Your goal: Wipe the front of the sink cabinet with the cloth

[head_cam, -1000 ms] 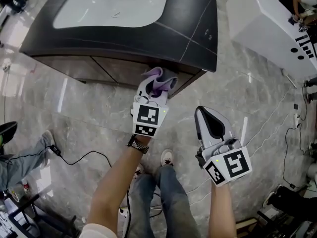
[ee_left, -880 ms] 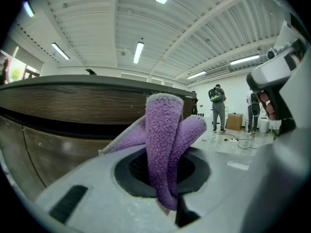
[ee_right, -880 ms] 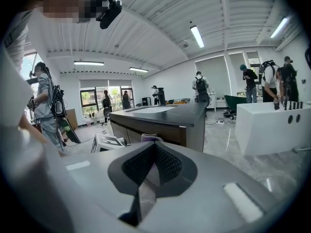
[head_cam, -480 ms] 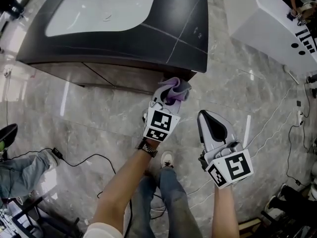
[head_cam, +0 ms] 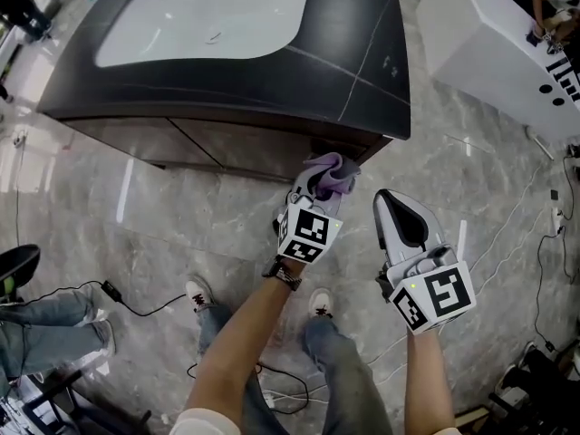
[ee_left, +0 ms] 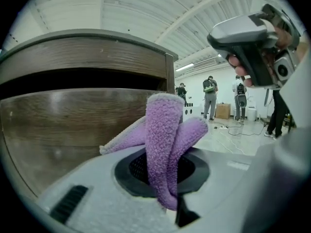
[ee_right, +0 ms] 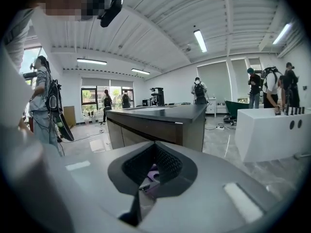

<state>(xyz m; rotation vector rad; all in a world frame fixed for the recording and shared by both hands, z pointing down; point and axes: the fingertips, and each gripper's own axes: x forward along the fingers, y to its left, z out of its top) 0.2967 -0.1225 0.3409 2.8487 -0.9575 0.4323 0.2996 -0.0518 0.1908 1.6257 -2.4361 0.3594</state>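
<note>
Clamping purple cloth (head_cam: pixel 332 167) at cabinet front (head_cam: pixel 227 149), left gripper (head_cam: pixel 316 185)

Premises present as a large open indoor hall in use as a working or test floor, not a home. Evidence: polished grey stone-look floor (head_cam: pixel 227 216) with loose cables (head_cam: pixel 111 290). A freestanding sink cabinet (head_cam: pixel 353 25) and a white unit (head_cam: pixel 489 53) stand apart in open space. Ribbed industrial ceiling (ee_right: pixel 146 28) carries strip lights (ee_right: pixel 200 40). Tall windows (ee_right: pixel 95 98) line the far wall. Several people wearing backpacks (ee_right: pixel 198 92) stand about.
</note>
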